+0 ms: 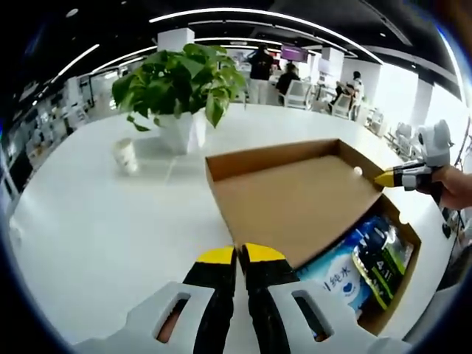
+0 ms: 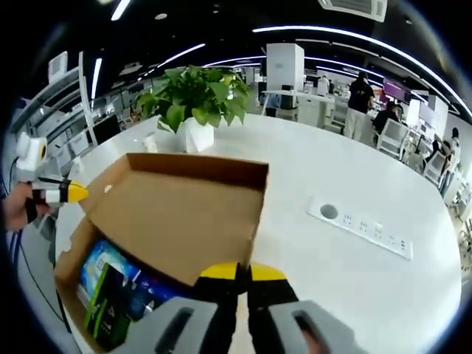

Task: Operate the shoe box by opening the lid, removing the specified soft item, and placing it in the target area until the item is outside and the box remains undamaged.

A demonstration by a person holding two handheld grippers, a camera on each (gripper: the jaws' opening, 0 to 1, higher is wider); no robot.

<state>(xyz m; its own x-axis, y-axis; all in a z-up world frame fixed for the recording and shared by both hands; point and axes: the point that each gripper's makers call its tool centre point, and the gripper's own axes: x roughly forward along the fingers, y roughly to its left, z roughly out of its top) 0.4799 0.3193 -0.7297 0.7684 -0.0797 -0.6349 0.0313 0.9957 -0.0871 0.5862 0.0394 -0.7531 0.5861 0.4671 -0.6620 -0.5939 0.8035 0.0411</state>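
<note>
Lid up, packs not yet out.

Left gripper view: the left gripper [image 1: 240,254], jaws together on the near edge of the raised lid [image 1: 295,195], holds the box [image 1: 394,291] open; the right gripper [image 1: 387,178] touches the lid's far corner. Soft packs [image 1: 361,258] lie inside, so removal and placing remain. A plant [image 1: 181,85] and cup [image 1: 127,155] stand well apart on the tabletop [image 1: 88,236].
Right gripper view: the right gripper [image 2: 241,271], jaws together, pinches the lid [image 2: 177,214] edge; the left gripper [image 2: 74,193] sits at the other corner. The packs [image 2: 110,287] rest below. A socket strip [image 2: 361,225] lies beside; with both grippers busy on the lid, neither is free to reach in.

The blue packet [image 1: 345,271] in the box reads "纯水".
</note>
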